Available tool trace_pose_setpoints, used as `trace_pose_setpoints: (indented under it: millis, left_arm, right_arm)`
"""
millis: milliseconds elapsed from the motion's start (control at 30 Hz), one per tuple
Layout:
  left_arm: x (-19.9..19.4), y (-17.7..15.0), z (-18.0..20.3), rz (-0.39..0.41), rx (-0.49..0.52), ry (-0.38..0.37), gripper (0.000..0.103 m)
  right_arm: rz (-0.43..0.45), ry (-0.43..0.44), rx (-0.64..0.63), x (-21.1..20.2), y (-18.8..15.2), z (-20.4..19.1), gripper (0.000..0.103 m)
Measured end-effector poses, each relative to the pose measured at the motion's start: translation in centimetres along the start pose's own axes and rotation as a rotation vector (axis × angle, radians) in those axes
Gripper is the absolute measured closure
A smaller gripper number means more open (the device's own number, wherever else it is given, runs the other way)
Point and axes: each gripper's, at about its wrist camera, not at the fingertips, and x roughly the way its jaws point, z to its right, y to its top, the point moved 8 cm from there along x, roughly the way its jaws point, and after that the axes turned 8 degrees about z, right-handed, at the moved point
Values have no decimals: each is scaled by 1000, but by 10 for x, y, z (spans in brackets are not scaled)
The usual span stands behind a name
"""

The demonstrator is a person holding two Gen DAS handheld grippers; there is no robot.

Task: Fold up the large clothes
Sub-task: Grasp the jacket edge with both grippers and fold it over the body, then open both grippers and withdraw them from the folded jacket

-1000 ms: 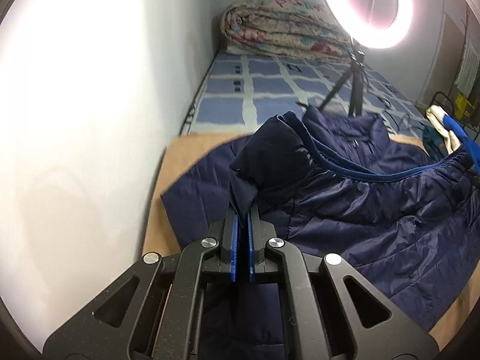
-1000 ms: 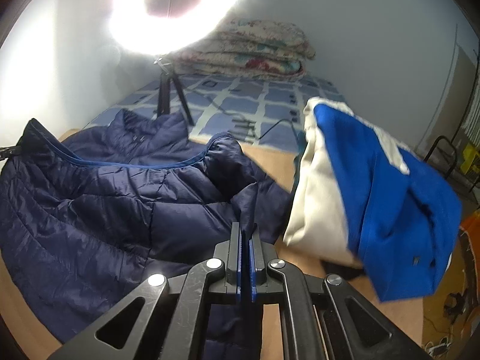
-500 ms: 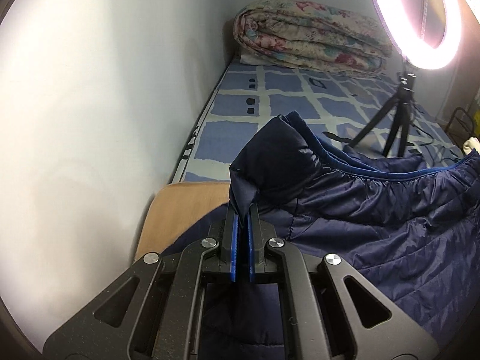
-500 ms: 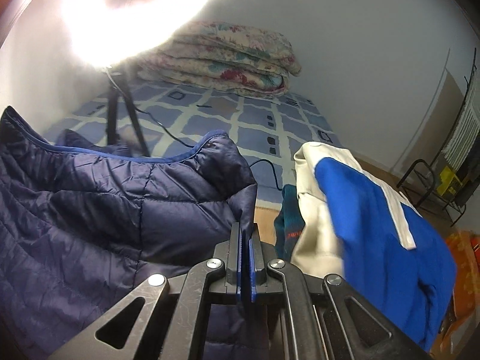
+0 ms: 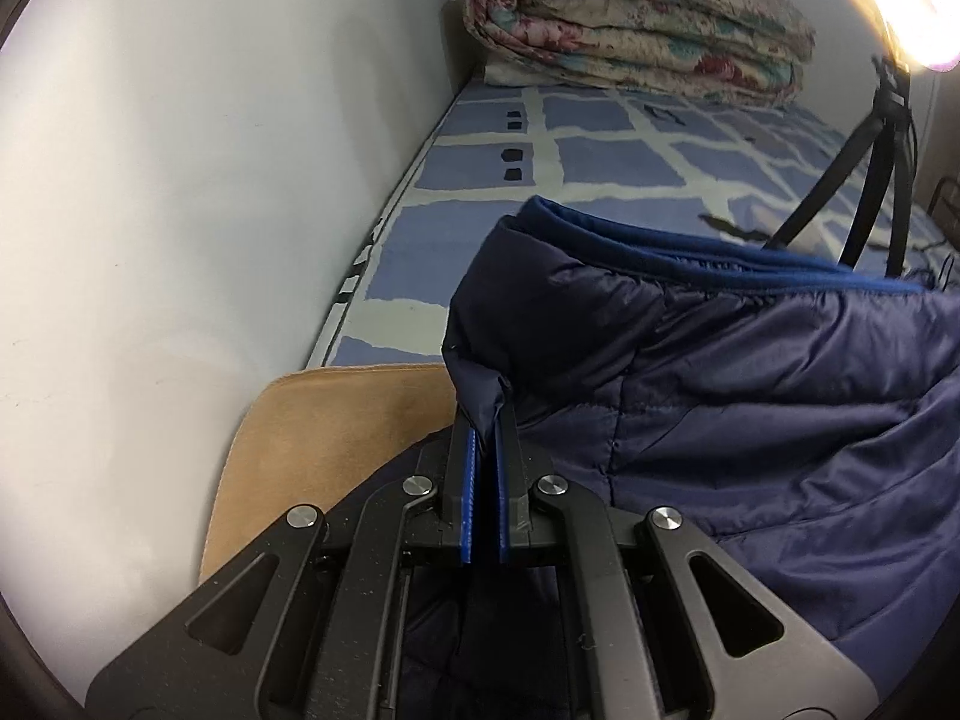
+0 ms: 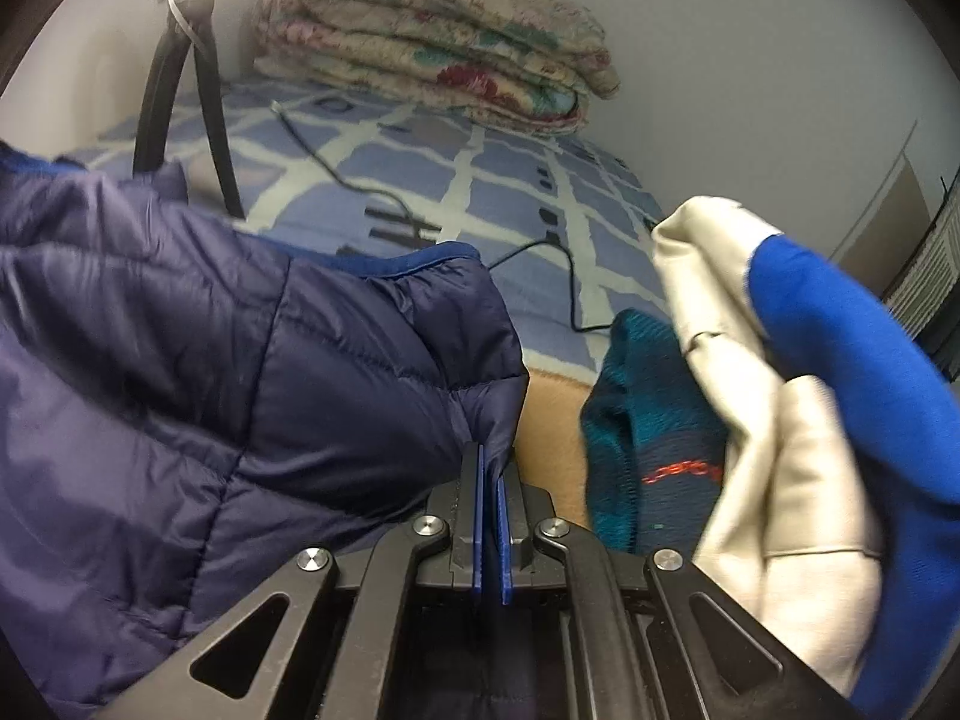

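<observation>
We hold the jacket (image 5: 750, 396) by its hem corners, left claw (image 5: 483, 420) and right claw (image 6: 489, 450) each clamped on fabric just ahead. We should lower both evenly, keeping the edge taut, clear of the clothes pile (image 6: 750, 420) to the right.

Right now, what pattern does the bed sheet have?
The bed sheet has blue squares divided by white lines, clearest in the left wrist view.

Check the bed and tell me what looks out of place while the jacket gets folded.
A tripod stands on the bed, its cable trailing across the sheet near the jacket. Beside the jacket, a white-and-blue garment lies crumpled over a teal one, unfolded.
</observation>
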Motion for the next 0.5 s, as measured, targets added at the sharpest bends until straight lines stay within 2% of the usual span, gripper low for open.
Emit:
trace_pose_setpoints:
  millis: [33,100,133,167,233,300,433,500]
  left_arm:
    - [0,-1,1,-1,8,6,95]
    - [-2,1,1,-6,26,29,83]
    - [-5,2,-1,-5,28,42,72]
    - [-11,5,-3,8,26,53,68]
    - [-29,10,-4,37,16,39,68]
    - [-51,14,1,63,20,20,68]
    - [-105,10,30,112,56,-62,68]
    - [-133,-2,49,112,60,-115,68]
  right_arm:
    - [-4,-1,-7,2,-2,-2,103]
    - [-19,3,-25,3,-4,-5,102]
    - [-24,0,-32,2,-3,-5,101]
    - [-20,-5,-32,1,-2,-3,100]
    - [-20,14,-8,-5,0,0,81]
    - [2,34,28,-15,3,4,73]
    - [58,127,110,-58,1,4,64]
    - [87,176,139,-84,-4,1,63]
